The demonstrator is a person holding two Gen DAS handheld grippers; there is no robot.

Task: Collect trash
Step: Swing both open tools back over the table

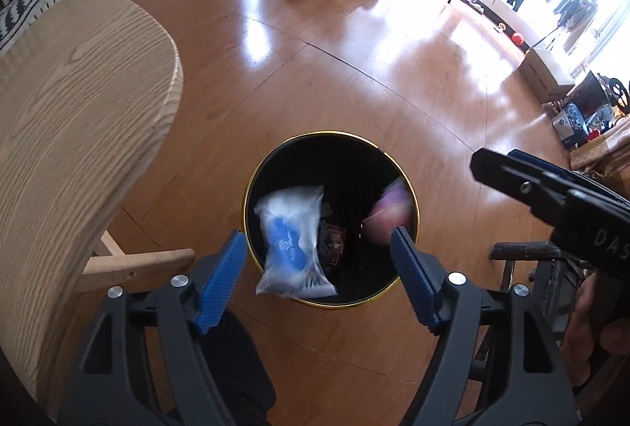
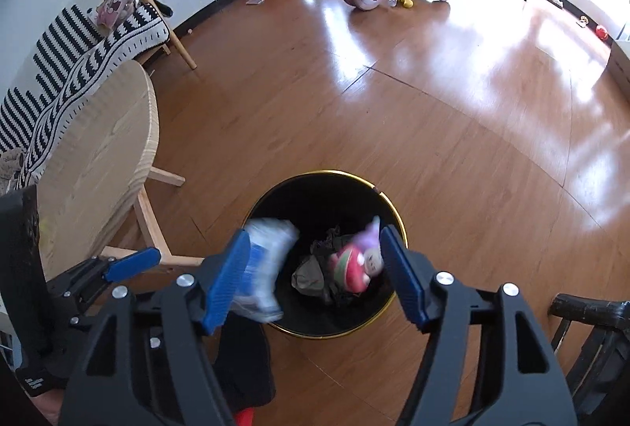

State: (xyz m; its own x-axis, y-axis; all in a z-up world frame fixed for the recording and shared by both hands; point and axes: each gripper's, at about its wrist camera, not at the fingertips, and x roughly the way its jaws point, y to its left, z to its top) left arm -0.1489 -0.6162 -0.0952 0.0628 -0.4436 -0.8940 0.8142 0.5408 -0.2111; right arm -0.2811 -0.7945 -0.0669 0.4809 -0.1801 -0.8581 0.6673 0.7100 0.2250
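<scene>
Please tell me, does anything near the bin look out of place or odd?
Yes. A clear plastic packet overlaps the near rim of the black bin and looks blurred, as if falling. Whether it will land inside, I cannot tell.

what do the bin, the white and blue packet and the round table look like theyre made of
Bin: probably metal, black inside with a thin shiny gold rim; painted plastic is possible. White and blue packet: thin soft plastic film, translucent and crinkled, with glossy highlights. Round table: light wood or wood veneer, matte, with clear grain lines across top and edge.
</scene>
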